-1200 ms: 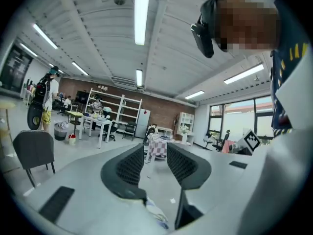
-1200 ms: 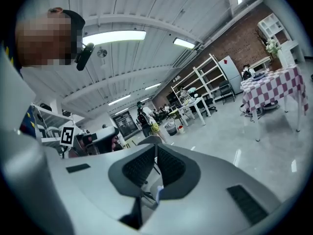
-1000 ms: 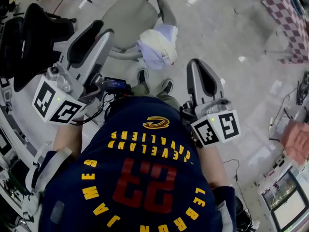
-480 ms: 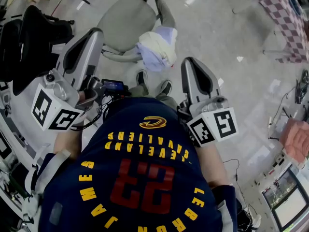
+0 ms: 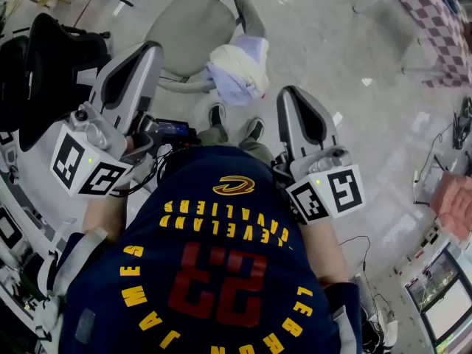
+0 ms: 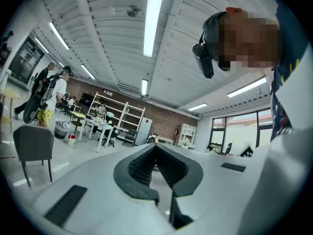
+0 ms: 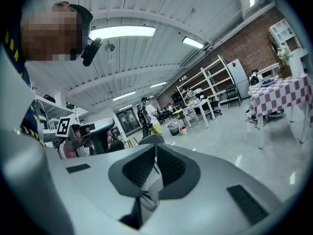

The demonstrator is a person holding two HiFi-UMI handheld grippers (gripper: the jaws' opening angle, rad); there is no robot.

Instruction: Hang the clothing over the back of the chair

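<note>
At the far left stands a black chair [image 5: 51, 57]; next to it the left gripper [image 5: 151, 46] points out level over the floor, its jaws clenched tip to tip with nothing between them, as the left gripper view confirms [image 6: 155, 146]; ahead of it and a little to the right sits the grey chair [image 5: 188, 28], seat bare and facing up, with a dark frame rising at its far right edge; which part is the back cannot be told from here. The clothing [image 5: 240, 65], a crumpled white and lavender bundle with no clear long axis, lies at the near right edge of that seat, just beyond the person's shoes; it sits ahead of and below both grippers, between their lines; the right gripper [image 5: 287, 93] looks the nearer, and its jaws are likewise pressed together on nothing [image 7: 155, 147]. Reaching the bundle would probably call for tipping the right jaws downward and spreading them first.
</note>
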